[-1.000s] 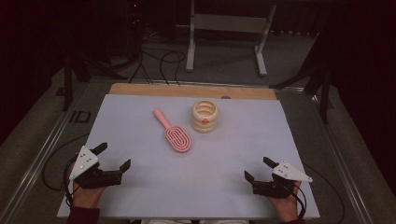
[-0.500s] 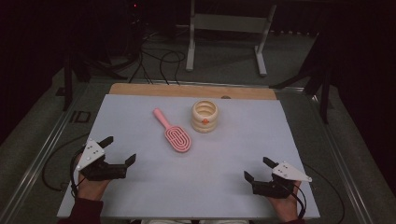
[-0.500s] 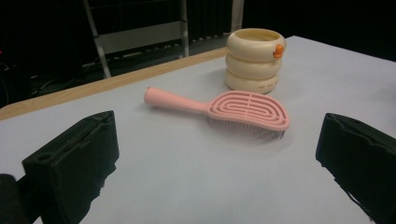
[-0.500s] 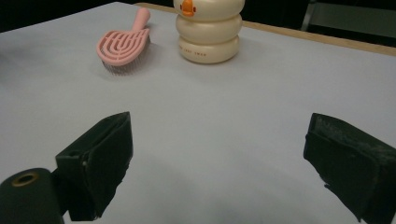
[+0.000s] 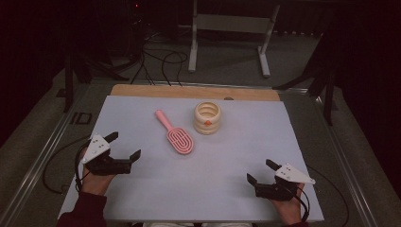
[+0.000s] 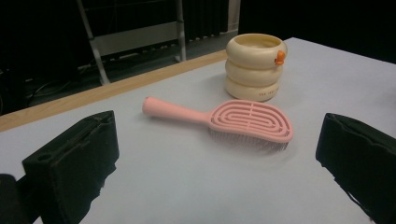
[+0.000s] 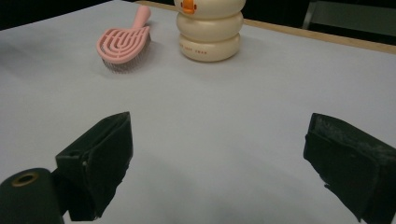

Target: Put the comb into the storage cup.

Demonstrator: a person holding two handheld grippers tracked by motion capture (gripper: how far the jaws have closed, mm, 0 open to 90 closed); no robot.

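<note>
Black jaws of the left gripper [image 5: 124,146] are spread wide and aimed at the pink brush [image 5: 175,135], lying mid-table, apart from them. An approach appears under way; a closing reach on the handle is called for. The cream cup [image 5: 207,117] stands just beside the brush head, crowding that end. The right gripper [image 5: 258,172] is held open, idle, well apart.

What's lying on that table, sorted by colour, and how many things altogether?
Pink: 1, the hairbrush, lying flat.
Cream: 1, the ringed holder with an orange spot, standing beside the brush.
Black: 2, the left gripper and right gripper, both open.
Total: 4
</note>
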